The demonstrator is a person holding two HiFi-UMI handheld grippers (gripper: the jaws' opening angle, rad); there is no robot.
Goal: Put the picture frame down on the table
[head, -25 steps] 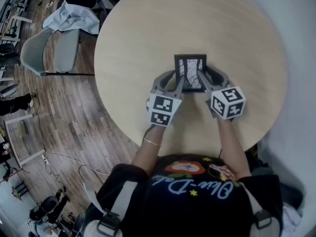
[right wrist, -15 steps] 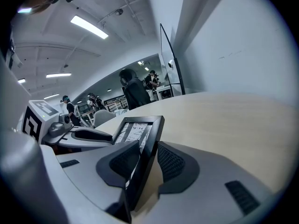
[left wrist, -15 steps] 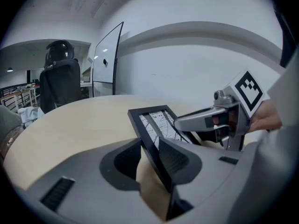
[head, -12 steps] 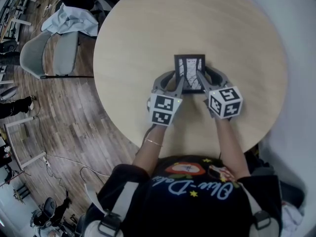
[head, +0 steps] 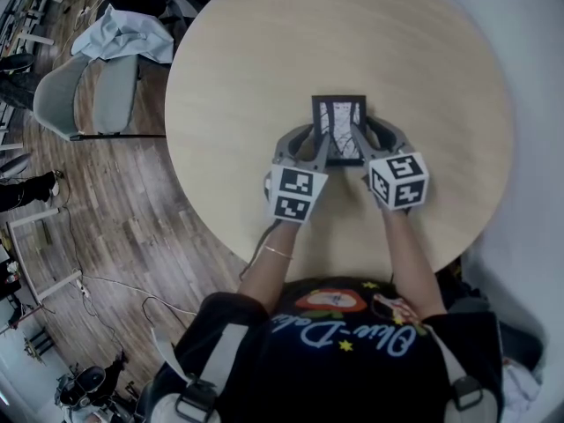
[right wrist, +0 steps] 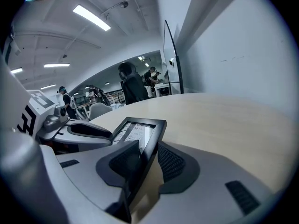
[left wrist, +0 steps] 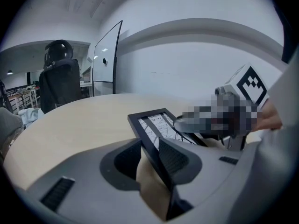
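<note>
spotting the picture frame (head: 339, 129) lying on the round wooden table (head: 264, 60) right in front, straddled on its left edge by the spread jaws of the left gripper (left wrist: 148, 141) and on its right edge by those of the right gripper (right wrist: 148, 144), just been opening, wide now, pinching nothing on either side

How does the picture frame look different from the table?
The picture frame is black and rectangular; the table is pale wood and round. The picture frame is small; the table is much bigger. The picture frame holds a printed picture; the table is plain. Both are flat.
</note>
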